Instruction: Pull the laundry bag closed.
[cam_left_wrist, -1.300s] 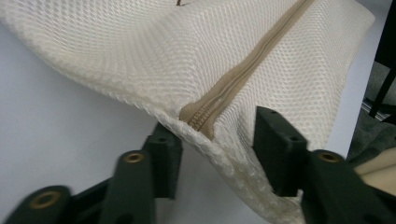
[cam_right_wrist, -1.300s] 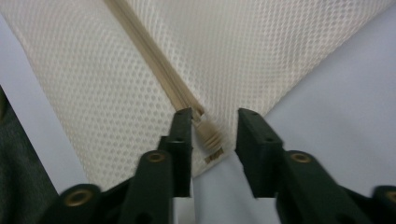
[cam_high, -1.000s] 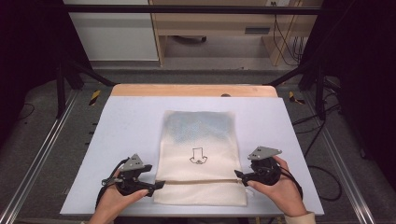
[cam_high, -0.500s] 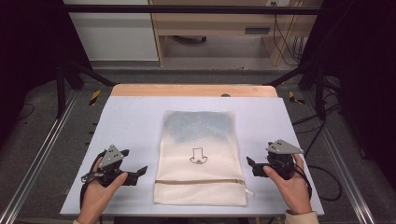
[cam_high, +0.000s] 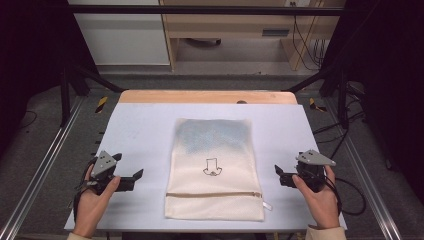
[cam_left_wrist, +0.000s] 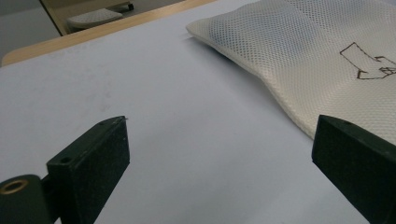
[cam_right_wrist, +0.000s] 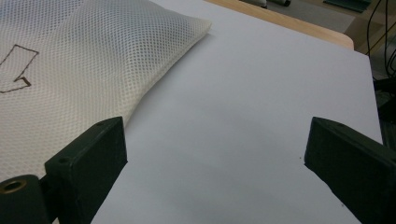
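Dark room, grey floor (cam_high: 45, 165), pale cabinet (cam_high: 122, 37) beyond. White table (cam_high: 145, 130), wooden far edge. Cream mesh bag (cam_high: 212, 170) flat at centre, zip near. Left gripper (cam_high: 134, 178) and right gripper (cam_high: 278, 174) flank it, jaws wide apart, holding nothing

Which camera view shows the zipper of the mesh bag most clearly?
The high view: the zipper runs across the mesh bag near its front edge. The left gripper view and right gripper view show mesh cloth and parts of the printed drawing, but no zipper.
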